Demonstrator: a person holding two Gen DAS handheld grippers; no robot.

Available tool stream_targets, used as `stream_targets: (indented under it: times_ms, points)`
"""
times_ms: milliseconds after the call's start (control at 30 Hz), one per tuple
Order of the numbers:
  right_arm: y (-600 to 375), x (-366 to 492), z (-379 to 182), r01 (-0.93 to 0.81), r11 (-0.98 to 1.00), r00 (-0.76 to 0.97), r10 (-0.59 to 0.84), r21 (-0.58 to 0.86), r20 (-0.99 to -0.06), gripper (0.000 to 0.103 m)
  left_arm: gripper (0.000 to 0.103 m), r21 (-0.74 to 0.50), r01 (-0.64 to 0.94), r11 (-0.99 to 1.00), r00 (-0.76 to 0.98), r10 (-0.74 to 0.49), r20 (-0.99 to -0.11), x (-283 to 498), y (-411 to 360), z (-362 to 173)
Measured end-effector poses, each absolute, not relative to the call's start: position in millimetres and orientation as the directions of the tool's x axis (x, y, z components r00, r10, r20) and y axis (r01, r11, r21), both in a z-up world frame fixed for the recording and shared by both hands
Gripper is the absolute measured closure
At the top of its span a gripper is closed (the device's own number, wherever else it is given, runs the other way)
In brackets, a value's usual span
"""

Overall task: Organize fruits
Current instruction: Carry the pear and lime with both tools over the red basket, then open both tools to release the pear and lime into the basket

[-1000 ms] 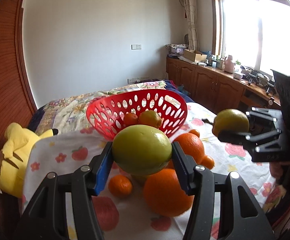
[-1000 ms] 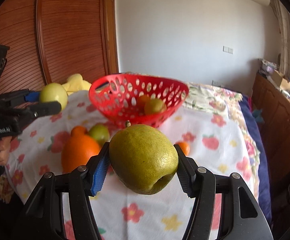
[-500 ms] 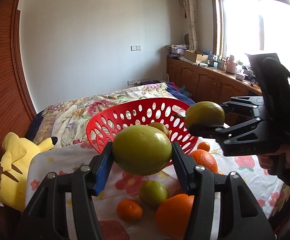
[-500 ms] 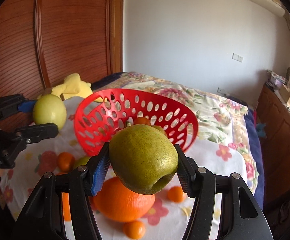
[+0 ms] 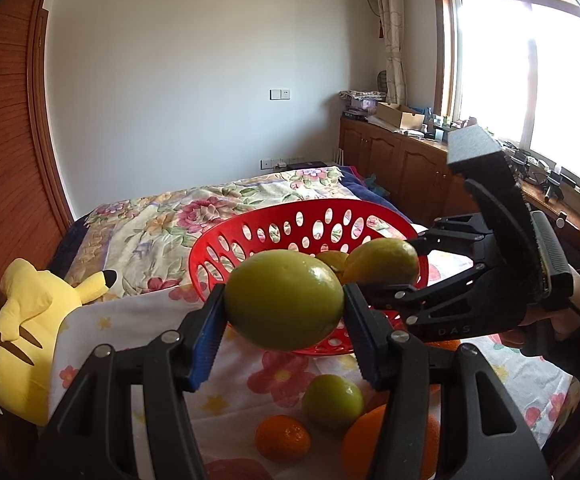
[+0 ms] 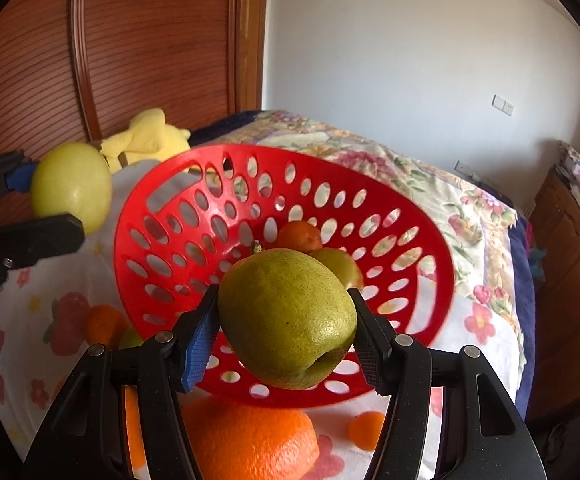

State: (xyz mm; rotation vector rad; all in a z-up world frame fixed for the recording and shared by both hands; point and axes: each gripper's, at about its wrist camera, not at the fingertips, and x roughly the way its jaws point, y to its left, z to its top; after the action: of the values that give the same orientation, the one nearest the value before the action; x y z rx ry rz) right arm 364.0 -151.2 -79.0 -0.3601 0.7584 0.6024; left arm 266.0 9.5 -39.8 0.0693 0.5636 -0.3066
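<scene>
The left gripper's (image 5: 284,306) ribbed blue and black fingers (image 5: 206,340) clamp a smooth, glossy yellow-green round fruit (image 5: 284,306) in the air, just short of the near rim of the perforated red plastic basket (image 5: 258,232). To the right in that view, the right gripper (image 5: 385,268) holds its speckled green pear (image 5: 383,266) over the basket's right rim, a hand (image 5: 561,312) behind it.

Only the left wrist view shows the yellow plush toy (image 5: 26,320) at the far left of the bed's flowered cloth (image 5: 282,376), then a small mandarin (image 5: 282,438), a loose small green fruit (image 5: 331,402) and a large orange (image 5: 373,440) lying on the cloth below the fingers.

The right wrist view shows the left gripper's fruit (image 6: 72,192) from the side at far left, pale and smooth, outside the basket (image 6: 194,240). At centre the pear (image 6: 288,318) sits tight between the right gripper's (image 6: 288,318) fingers (image 6: 198,340), dull, freckled skin, stem end pointing away, dimpled base toward the camera, above the basket's bowl. Inside the bowl lie a mandarin (image 6: 299,236) and another green fruit (image 6: 337,266). A tiny orange fruit (image 6: 365,430) lies on the cloth at lower right.
</scene>
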Motion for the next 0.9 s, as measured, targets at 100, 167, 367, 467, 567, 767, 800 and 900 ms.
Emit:
stream_targets:
  times_ms: [100,167,367,467,567,767,800,900]
  points:
    - [-147,370,-84,-0.627,0.774,0.553,0.369,-0.082,-0.747,0.041,0.048,-0.019,0.304,0.952,0.802,-0.266,-0.535,268,12,-41]
    - [-146,373,-85,-0.629,0.774,0.542,0.366,-0.076,-0.756,0.040,0.048,-0.019,0.303,0.953,0.801,-0.266,-0.536,270,14,-41]
    - [-143,377,-93,-0.623,0.778,0.527,0.344,-0.079,-0.777,0.040,0.048,-0.022,0.302,0.953,0.799,-0.266,-0.539,272,12,-42]
    - [-142,377,-95,-0.617,0.782,0.537,0.334,-0.090,-0.775,0.040,0.048,-0.020,0.305,0.952,0.799,-0.267,-0.539,272,10,-42]
    - [-147,376,-91,-0.611,0.789,0.545,0.359,-0.066,-0.757,0.040,0.048,-0.019,0.305,0.952,0.797,-0.266,-0.542,273,8,-44]
    - [-156,374,-73,-0.597,0.801,0.577,0.389,-0.046,-0.718,0.040,0.048,-0.020,0.306,0.952,0.792,-0.266,-0.550,280,6,-48]
    - [-160,372,-71,-0.592,0.805,0.584,0.394,-0.041,-0.710,0.040,0.048,-0.020,0.307,0.952,0.790,-0.266,-0.552,281,4,-49]
    - [-167,366,-65,-0.579,0.815,0.602,0.403,-0.029,-0.690,0.040,0.047,-0.013,0.309,0.951,0.786,-0.263,-0.559,285,2,-52]
